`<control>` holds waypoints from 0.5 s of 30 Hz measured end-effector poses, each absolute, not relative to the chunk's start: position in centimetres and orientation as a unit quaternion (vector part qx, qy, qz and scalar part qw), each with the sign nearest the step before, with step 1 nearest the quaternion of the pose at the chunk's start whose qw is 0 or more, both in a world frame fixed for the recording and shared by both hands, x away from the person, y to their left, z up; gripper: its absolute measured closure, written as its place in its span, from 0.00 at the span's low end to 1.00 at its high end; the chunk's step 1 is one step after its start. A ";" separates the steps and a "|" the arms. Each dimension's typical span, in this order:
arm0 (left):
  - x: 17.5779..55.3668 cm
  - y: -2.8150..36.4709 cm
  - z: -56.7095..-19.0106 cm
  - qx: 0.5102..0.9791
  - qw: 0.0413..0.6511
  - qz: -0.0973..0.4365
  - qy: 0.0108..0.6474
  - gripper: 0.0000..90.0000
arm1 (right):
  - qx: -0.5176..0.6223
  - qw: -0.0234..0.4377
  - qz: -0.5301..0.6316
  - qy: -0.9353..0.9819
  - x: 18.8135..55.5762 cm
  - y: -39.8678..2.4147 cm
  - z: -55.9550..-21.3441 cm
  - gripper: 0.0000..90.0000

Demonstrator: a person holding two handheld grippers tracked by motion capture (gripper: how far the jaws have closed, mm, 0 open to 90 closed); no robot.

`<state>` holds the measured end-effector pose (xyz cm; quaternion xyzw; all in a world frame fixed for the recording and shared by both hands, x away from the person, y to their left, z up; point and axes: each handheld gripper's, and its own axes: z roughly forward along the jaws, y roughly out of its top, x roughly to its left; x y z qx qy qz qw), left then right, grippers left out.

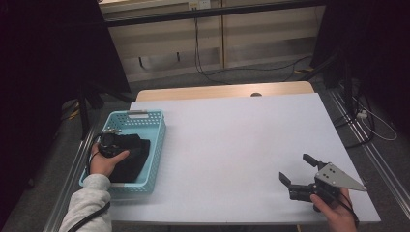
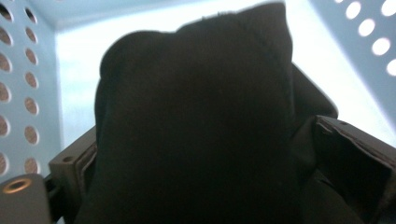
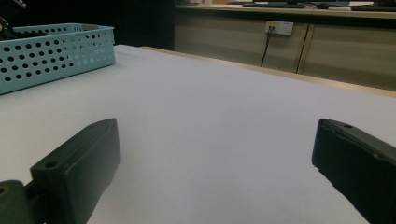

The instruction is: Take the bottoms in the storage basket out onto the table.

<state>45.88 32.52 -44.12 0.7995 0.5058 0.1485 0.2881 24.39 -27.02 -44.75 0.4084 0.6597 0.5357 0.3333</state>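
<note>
The left gripper (image 1: 116,145) reaches down into the light-blue perforated basket (image 1: 157,145) at the table's left edge, its 2 jaws closed on a fold of the black cloth (image 2: 196,121), which lies inside the basket; gripping a raised fold likely allows the cloth to be lifted clear. The right gripper (image 1: 300,170) rests low over the white table (image 1: 232,140) near its right front corner, jaws spread wide and empty, apparently waiting to receive the cloth.
</note>
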 end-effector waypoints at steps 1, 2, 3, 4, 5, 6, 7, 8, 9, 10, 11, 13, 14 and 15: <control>45.9 32.4 -44.2 0.798 0.287 0.150 0.508 0.07 | 0.409 0.333 0.535 0.660 24.4 -27.1 -44.7 0.00; 46.0 32.4 -44.2 0.799 0.284 0.147 0.509 0.07 | 0.409 0.334 0.535 0.659 24.3 -27.1 -44.7 0.00; 46.0 32.4 -44.2 0.801 0.280 0.146 0.509 0.07 | 0.410 0.335 0.535 0.659 24.3 -27.1 -44.7 0.00; 46.1 32.3 -44.3 0.802 0.276 0.146 0.510 0.07 | 0.411 0.334 0.535 0.658 24.3 -27.2 -44.7 0.00; 46.1 32.3 -44.4 0.803 0.272 0.142 0.511 0.07 | 0.411 0.335 0.535 0.658 24.2 -27.2 -44.7 0.00; 46.1 32.2 -44.5 0.802 0.271 0.143 0.513 0.07 | 0.411 0.335 0.535 0.658 24.2 -27.2 -44.7 0.00; 46.1 32.3 -44.5 0.802 0.270 0.135 0.516 0.08 | 0.412 0.335 0.534 0.658 24.2 -27.2 -44.7 0.00; 46.1 32.4 -44.6 0.797 0.275 0.132 0.522 0.09 | 0.412 0.335 0.535 0.657 24.1 -27.2 -44.7 0.00; 46.1 32.4 -44.6 0.797 0.276 0.132 0.521 0.10 | 0.412 0.336 0.534 0.657 24.1 -27.2 -44.7 0.00; 46.1 32.4 -44.6 0.796 0.277 0.133 0.522 0.11 | 0.412 0.336 0.534 0.658 24.2 -27.2 -44.7 0.00; 46.1 32.3 -44.7 0.794 0.277 0.135 0.524 0.11 | 0.411 0.336 0.534 0.658 24.2 -27.2 -44.7 0.00; 46.1 32.3 -44.6 0.795 0.274 0.135 0.524 0.12 | 0.412 0.338 0.533 0.657 24.2 -27.3 -44.6 0.00; 46.1 32.3 -44.6 0.796 0.273 0.138 0.523 0.12 | 0.413 0.339 0.533 0.657 24.2 -27.4 -44.7 0.00; 46.1 32.3 -44.6 0.797 0.271 0.137 0.522 0.13 | 0.414 0.339 0.532 0.656 24.2 -27.4 -44.7 0.00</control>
